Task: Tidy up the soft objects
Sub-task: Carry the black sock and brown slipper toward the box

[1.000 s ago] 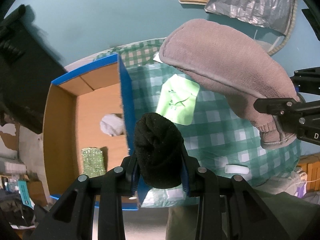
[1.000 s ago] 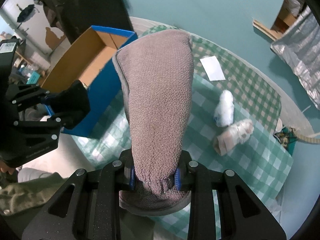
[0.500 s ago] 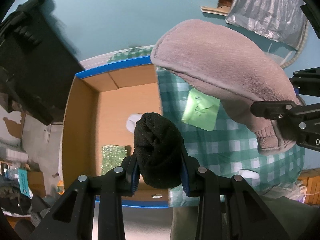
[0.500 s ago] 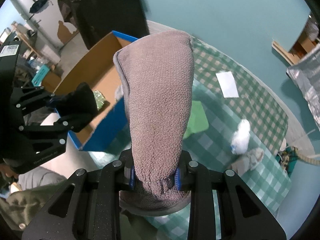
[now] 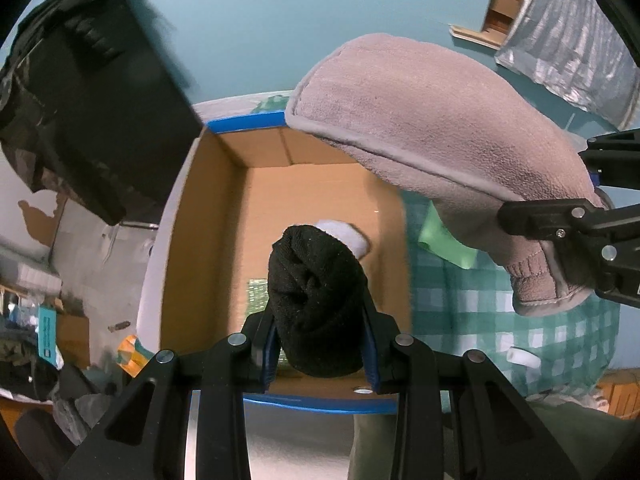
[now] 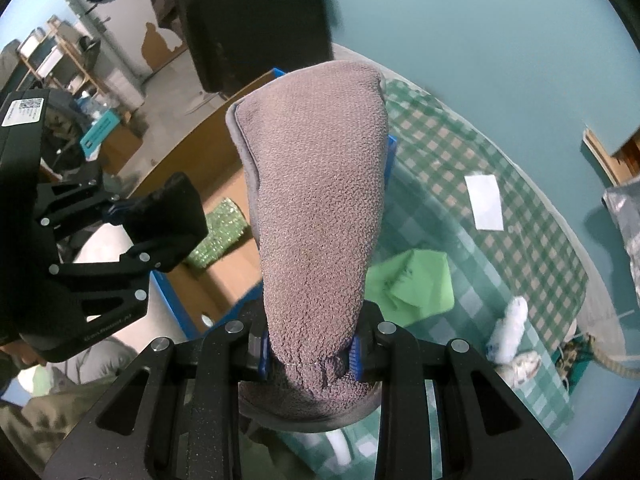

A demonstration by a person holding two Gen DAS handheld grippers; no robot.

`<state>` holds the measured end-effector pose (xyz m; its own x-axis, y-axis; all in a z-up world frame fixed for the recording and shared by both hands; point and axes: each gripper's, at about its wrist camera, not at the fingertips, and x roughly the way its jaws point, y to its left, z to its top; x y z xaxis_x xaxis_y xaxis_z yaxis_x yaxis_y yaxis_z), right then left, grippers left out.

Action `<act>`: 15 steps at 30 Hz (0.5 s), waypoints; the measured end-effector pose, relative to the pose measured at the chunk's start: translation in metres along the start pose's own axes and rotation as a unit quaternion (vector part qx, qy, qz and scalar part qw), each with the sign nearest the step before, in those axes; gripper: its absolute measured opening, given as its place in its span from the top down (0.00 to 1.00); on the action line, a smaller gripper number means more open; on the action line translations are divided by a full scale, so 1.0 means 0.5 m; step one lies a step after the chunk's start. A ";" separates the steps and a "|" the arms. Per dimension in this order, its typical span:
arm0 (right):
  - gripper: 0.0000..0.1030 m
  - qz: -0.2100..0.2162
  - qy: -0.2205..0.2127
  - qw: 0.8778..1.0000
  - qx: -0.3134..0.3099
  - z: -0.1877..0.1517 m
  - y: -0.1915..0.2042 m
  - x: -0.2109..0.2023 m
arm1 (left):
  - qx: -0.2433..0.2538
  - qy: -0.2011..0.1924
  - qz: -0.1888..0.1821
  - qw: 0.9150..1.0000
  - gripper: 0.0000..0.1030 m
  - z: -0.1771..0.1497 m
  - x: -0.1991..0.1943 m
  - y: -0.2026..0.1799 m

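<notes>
My left gripper (image 5: 318,354) is shut on a rolled black sock (image 5: 316,300) and holds it above the open cardboard box (image 5: 200,240) with blue outer walls. My right gripper (image 6: 310,354) is shut on a grey-brown fleece slipper (image 6: 316,208), held in the air over the box's right wall; the slipper also shows in the left wrist view (image 5: 440,128). The left gripper and its black sock show in the right wrist view (image 6: 168,216). Inside the box lie a white soft bundle (image 5: 346,232) and a sparkly green item (image 6: 220,232).
The box (image 6: 216,296) stands on a green checked cloth (image 6: 520,220) over the table. On the cloth lie a light green cloth (image 6: 412,284), a white paper (image 6: 486,200) and white rolled socks (image 6: 510,330). A dark object (image 5: 88,100) hangs at the left.
Both grippers have moved left with their loads. The black sock has gone from beside the box's right wall to over the box's inside, and the slipper now reaches over the box's right wall.
</notes>
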<state>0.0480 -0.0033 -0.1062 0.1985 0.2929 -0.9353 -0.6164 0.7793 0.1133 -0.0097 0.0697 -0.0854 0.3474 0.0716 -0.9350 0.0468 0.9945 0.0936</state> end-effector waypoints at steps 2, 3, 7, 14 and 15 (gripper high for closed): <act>0.73 0.001 0.002 1.000 -0.007 0.012 0.010 0.008 | -0.008 0.002 0.005 1.000 0.67 0.000 0.002 0.017; 0.73 0.004 0.003 1.000 -0.010 0.018 0.015 0.012 | -0.012 0.002 0.006 1.000 0.67 0.001 0.003 0.024; 0.73 0.012 0.009 1.000 -0.017 0.041 0.028 0.029 | -0.029 0.005 0.010 1.000 0.67 0.003 0.011 0.055; 0.73 0.022 0.025 0.999 -0.021 0.080 0.053 0.073 | -0.058 0.013 0.019 0.998 0.67 -0.003 0.036 0.098; 0.73 0.022 0.028 0.999 -0.023 0.085 0.058 0.080 | -0.061 0.015 0.019 0.998 0.67 -0.006 0.039 0.102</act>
<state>0.0707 0.0546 -0.1260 0.1282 0.2951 -0.9468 -0.6578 0.7398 0.1415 -0.0033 0.1219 -0.1001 0.3182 0.1108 -0.9415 -0.0810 0.9927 0.0895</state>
